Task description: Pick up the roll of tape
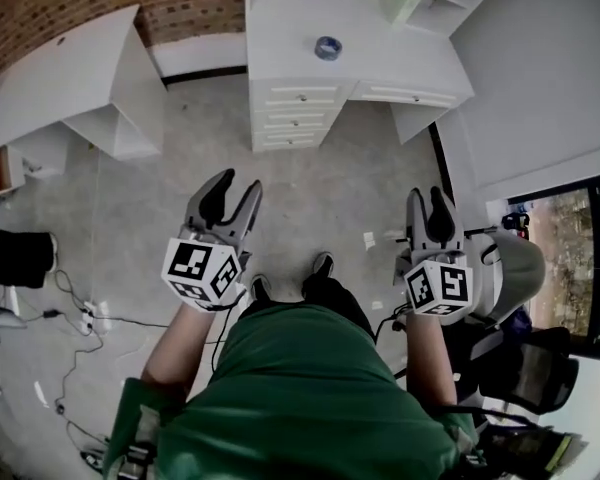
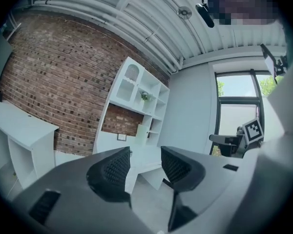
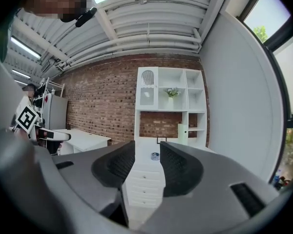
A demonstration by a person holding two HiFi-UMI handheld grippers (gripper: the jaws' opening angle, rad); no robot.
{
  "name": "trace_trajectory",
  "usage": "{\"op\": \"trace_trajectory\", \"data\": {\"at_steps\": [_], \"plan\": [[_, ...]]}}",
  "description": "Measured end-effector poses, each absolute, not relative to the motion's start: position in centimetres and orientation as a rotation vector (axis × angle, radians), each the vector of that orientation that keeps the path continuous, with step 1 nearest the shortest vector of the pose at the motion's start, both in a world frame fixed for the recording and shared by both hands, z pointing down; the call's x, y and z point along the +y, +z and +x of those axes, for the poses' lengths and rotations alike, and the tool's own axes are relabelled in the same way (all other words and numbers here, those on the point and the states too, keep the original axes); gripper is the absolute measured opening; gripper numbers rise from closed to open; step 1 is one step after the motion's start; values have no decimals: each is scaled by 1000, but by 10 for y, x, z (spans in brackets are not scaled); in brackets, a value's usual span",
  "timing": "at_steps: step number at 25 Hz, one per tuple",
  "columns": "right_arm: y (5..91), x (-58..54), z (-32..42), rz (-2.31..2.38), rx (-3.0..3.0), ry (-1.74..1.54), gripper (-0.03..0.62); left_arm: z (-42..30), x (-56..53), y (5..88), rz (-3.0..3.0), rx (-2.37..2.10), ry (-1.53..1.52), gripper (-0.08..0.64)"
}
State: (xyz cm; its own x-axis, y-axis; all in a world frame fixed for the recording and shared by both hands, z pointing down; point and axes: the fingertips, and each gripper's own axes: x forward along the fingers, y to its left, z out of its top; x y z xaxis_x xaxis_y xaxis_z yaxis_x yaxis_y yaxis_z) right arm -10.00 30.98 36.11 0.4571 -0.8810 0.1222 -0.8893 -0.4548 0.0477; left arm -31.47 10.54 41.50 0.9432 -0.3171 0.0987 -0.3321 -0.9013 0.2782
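Approach only: nothing was picked up yet.
Your left tongs (image 1: 235, 190) and right tongs (image 1: 428, 200) both stood apart and empty; the roll of tape (image 1: 327, 47) lay well ahead, mid-tabletop (image 1: 280, 28), nearer its front edge.

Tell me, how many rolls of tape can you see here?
1. The tape lies on the white desk, behind its drawers. More could be hidden in the shelves.
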Motion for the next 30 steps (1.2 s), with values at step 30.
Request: {"op": "trace_trajectory", "data": {"at_steps": [30], "plan": [[391,190,151,2315,-2103,203,173,-83,77,404,2736,-870,223,224]]}}
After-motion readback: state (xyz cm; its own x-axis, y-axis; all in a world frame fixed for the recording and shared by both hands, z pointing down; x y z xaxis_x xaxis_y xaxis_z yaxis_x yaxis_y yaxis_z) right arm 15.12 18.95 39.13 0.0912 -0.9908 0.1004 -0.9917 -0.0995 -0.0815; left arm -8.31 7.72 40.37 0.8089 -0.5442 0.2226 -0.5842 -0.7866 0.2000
